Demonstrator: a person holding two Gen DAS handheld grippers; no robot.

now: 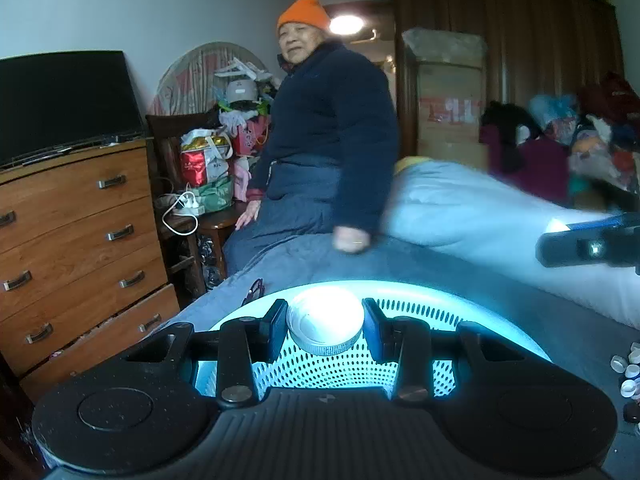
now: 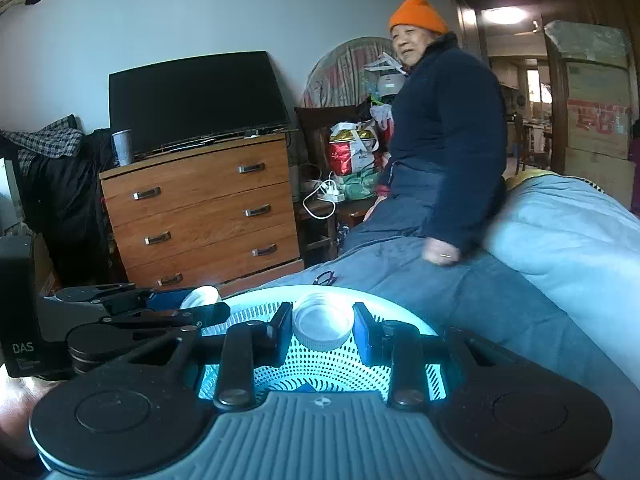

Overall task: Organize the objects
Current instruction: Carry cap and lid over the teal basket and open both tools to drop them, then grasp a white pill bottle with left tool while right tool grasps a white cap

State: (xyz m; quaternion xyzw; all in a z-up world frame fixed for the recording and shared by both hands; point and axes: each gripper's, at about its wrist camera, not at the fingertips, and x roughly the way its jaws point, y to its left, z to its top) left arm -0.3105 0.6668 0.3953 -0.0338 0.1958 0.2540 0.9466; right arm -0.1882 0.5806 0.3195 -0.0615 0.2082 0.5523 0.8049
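A light blue perforated basket (image 1: 344, 372) (image 2: 320, 368) sits on the bed right under both grippers. My left gripper (image 1: 325, 316) is shut on a white ribbed bottle cap (image 1: 325, 330) above the basket's near side. My right gripper (image 2: 322, 324) is shut on a second white cap (image 2: 323, 330), open side up, also over the basket. In the right wrist view the left gripper (image 2: 196, 306) comes in from the left with its cap (image 2: 200, 296) at the basket rim. In the left wrist view the right gripper (image 1: 552, 246) pokes in at the far right edge.
Several loose caps (image 1: 628, 372) lie on the grey bedcover to the right. A person (image 1: 328, 140) in an orange hat sits on the bed edge beyond the basket. A wooden dresser (image 2: 200, 208) with a TV stands to the left, its bottom drawer ajar.
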